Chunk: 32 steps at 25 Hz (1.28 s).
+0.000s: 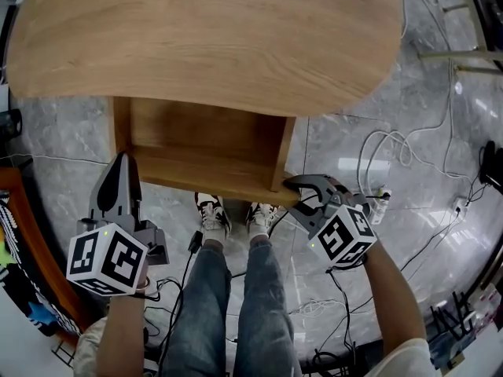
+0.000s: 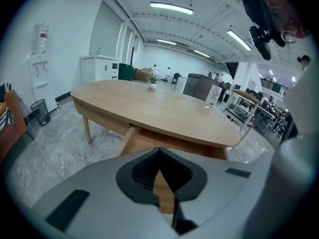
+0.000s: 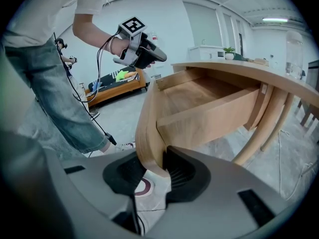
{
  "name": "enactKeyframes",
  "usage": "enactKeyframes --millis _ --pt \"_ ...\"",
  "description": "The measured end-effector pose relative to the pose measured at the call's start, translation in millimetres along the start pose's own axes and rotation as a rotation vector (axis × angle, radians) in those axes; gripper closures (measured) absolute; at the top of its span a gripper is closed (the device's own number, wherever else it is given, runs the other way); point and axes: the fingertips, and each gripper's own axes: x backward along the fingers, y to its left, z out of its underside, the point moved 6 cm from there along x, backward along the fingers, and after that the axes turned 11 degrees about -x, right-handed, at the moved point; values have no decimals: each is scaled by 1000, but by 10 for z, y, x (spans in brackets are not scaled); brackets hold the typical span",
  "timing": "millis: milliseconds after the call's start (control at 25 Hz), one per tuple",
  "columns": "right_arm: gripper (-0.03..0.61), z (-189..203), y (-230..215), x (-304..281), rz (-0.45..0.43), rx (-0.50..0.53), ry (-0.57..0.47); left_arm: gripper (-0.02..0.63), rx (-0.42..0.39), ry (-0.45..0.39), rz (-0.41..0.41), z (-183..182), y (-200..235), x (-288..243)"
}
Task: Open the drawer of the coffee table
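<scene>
The wooden coffee table (image 1: 204, 38) fills the top of the head view, and its drawer (image 1: 196, 144) stands pulled out from under the top, toward the person. My right gripper (image 1: 302, 195) is at the drawer's front right corner. In the right gripper view its jaws (image 3: 152, 166) are closed around the lower corner of the curved drawer front (image 3: 147, 128), one pad on each face. My left gripper (image 1: 122, 171) hangs just left of the drawer, touching nothing, with its jaws together. The left gripper view shows the tips (image 2: 159, 151) meeting, with the open drawer (image 2: 149, 141) beyond them.
The person's jeans and shoes (image 1: 228, 214) are directly in front of the drawer. White cables (image 1: 385, 155) and a power strip (image 1: 380, 203) lie on the marble floor to the right. A bench (image 1: 23, 234) stands at the left. A glass (image 2: 212, 96) and a small plant (image 2: 152, 83) sit on the tabletop.
</scene>
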Motion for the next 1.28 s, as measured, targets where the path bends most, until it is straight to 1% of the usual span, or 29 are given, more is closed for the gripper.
enactKeyframes --millis 120,280,520,960,1160,1280 --pt "466 32 -10 -10 8 -18 -6 621 3 1 2 28 2 6" --pt "456 42 -23 -24 0 -70 -26 621 7 1 -1 58 36 20" --pt "446 61 -35 -16 6 -112 -29 621 9 0 6 72 38 42" --pt "436 49 -41 -30 10 -130 14 621 10 -12 4 9 95 84" --pt "411 16 -36 -3 6 -171 22 621 16 -26 1 -80 139 136" --pt "375 -54 -12 16 0 -182 27 621 20 -37 -3 -161 180 195"
